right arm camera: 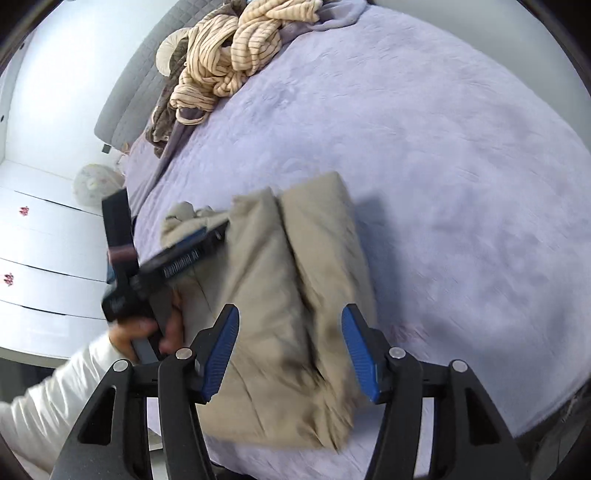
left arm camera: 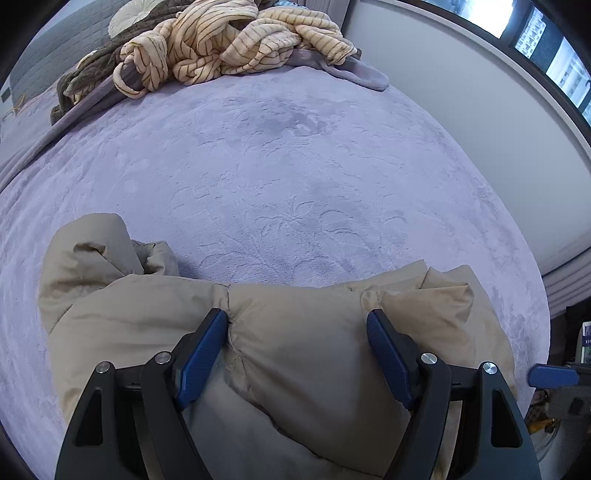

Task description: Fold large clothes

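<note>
Both grippers hover spread over a folded beige padded jacket (left arm camera: 295, 350) on the bed.

Left gripper (left arm camera: 297, 325) and right gripper (right arm camera: 290, 321) stand apart, gripping nothing; the jacket lies on the lavender blanket (left arm camera: 295, 166), well apart from a striped cloth heap (left arm camera: 229, 40).

A lavender plush blanket (left arm camera: 295, 177) covers the bed. At its far end lies a crumpled heap of cream bedding with thin dark stripes (left arm camera: 236, 44), tangled with a brown quilted throw (left arm camera: 85, 74) and a round cream cushion (left arm camera: 129, 16). Behind them stands a grey padded headboard (right arm camera: 147, 70). Beside the bed are white drawers (right arm camera: 44, 251) with small red motifs, and a pale round fan (right arm camera: 96, 184).
</note>
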A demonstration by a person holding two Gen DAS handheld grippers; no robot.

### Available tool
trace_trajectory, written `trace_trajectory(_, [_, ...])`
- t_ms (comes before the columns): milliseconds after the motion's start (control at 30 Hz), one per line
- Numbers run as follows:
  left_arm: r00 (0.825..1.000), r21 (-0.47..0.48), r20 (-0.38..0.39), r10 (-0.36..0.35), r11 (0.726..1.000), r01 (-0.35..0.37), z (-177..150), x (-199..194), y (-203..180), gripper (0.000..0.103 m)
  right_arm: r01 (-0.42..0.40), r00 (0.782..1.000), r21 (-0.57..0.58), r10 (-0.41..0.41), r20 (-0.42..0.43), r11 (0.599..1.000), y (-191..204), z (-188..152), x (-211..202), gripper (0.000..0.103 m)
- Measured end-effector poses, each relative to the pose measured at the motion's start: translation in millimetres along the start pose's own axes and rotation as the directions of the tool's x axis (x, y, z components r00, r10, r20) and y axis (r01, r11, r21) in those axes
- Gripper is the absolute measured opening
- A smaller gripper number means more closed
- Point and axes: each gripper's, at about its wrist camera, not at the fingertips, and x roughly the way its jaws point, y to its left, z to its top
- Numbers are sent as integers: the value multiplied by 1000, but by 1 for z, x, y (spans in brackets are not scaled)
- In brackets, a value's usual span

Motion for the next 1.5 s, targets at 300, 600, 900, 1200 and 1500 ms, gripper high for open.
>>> trace_trajectory(300, [1000, -21, -1, 31, 999, -31, -2, -32, 14, 78, 135, 983, -18, -136, -125, 991, 8, 12, 95, 17])
trace_trajectory(600, [989, -98, -79, 122, 987, -129, -49, -100, 37, 78, 142, 981, -51, -147, -125, 989, 11, 3, 84, 18])
trace_trajectory(900, [986, -203, -99, 138, 967, -155, -94, -135, 52, 103, 154, 981, -99, -164, -99, 983, 36, -7, 60, 23])
trace_trajectory(1200, [992, -246, -78, 94, 963, -111, -115, -146, 67, 103, 196, 976, -118, -205, -70, 973, 51, -32, 32, 59])
trace_trajectory(1500, [995, -237, -82, 56, 969, -74, -131, -149, 81, 103, 195, 979, -93, -199, -33, 976, 50, -55, 16, 103])
